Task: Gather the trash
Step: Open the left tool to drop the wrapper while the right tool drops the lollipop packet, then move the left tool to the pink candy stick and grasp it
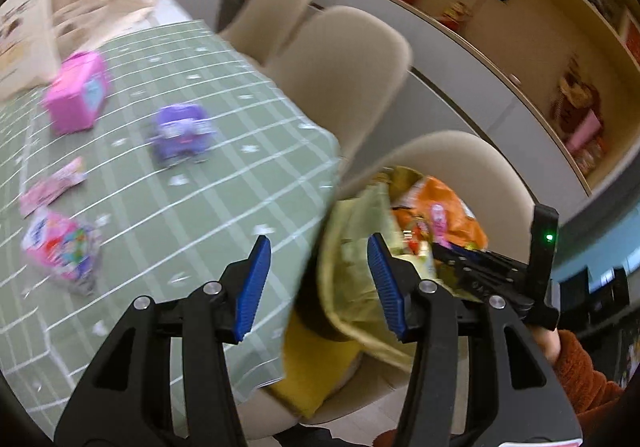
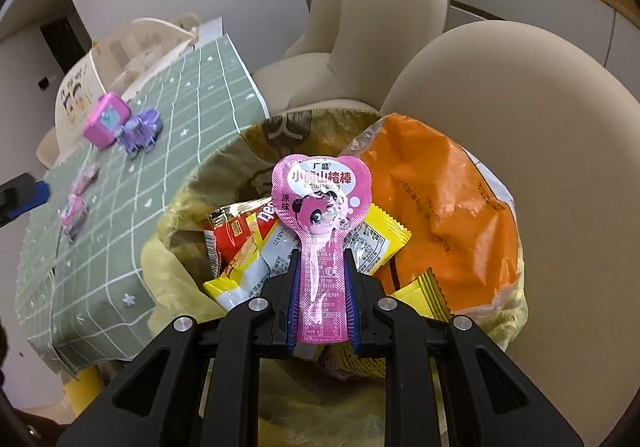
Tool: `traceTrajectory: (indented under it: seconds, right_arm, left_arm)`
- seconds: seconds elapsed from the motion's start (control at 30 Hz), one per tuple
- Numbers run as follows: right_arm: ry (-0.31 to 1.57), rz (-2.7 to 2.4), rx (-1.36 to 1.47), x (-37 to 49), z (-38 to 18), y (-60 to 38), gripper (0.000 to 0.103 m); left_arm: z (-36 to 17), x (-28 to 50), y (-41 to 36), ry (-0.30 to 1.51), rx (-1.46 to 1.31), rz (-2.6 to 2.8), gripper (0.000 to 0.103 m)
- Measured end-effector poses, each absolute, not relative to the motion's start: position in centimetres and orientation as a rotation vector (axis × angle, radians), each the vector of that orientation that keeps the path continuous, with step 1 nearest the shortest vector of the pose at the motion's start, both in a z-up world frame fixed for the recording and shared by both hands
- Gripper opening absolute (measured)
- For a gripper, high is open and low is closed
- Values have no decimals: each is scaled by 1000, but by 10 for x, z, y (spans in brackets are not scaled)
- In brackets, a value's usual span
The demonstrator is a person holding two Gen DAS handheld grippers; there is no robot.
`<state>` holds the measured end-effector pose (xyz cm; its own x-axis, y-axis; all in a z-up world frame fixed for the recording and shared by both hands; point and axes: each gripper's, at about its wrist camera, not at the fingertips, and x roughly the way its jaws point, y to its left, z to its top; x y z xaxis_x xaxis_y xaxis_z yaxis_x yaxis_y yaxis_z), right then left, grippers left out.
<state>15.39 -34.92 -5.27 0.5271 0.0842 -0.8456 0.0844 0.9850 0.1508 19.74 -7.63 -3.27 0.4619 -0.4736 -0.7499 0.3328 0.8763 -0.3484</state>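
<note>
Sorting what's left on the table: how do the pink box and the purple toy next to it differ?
The pink box is a plain boxy cube with a pale blue panel on one face; the purple toy is lower, irregular and knobbly, like a small vehicle. The pink box looks the bulkier and taller, and lies nearer the cloth bag. Both rest side by side on the green checked tablecloth, untouched by either gripper.

Beige chairs [image 2: 520, 151], pink toy box [image 1: 78, 91] – purple toy car [image 1: 182, 133]

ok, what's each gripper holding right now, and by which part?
Right gripper is shut on the pink lollipop wrapper, pinching its narrow stem end over the yellow bag. Left gripper is open and holds nothing.
</note>
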Motion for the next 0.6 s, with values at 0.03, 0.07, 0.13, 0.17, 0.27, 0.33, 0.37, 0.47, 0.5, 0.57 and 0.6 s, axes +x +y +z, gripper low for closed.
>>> traceTrajectory:
  seconds: [0.03, 0.07, 0.13, 0.17, 0.27, 0.33, 0.37, 0.47, 0.5, 0.57, 0.6]
  right_arm:
    - [1018, 1, 186, 154, -52, -349, 19]
    - [1015, 2, 195, 154, -51, -349, 20]
    - [1015, 5, 212, 152, -49, -350, 22]
    - [1014, 4, 212, 151, -47, -350, 24]
    - [1002, -10, 192, 144, -39, -351, 42]
    - [1004, -8, 172, 138, -33, -349, 56]
    - [998, -11, 160, 136, -29, -348, 57]
    - [959, -22, 120, 125, -12, -345, 57]
    - [942, -22, 114, 121, -5, -344, 57]
    - [917, -14, 108, 117, 7, -341, 57]
    - [900, -10, 101, 115, 15, -338, 57]
  left_arm:
    - [-34, 198, -69, 974, -169, -483, 48]
    - [-37, 198, -60, 980, -181, -458, 48]
    - [-40, 199, -46, 985, -202, -426, 48]
    - [-41, 199, -41, 985, -211, -413, 48]
    - [-43, 198, -28, 981, -231, -388, 49]
    - [-45, 197, -21, 979, -235, -376, 52]
    - [-46, 197, -17, 976, -233, -368, 52]
    - [-51, 197, 2, 963, -236, -310, 52]
    - [-54, 198, 12, 964, -250, -280, 52]
    - [-57, 200, 27, 963, -276, -232, 52]
    - [-60, 201, 38, 960, -295, -197, 52]
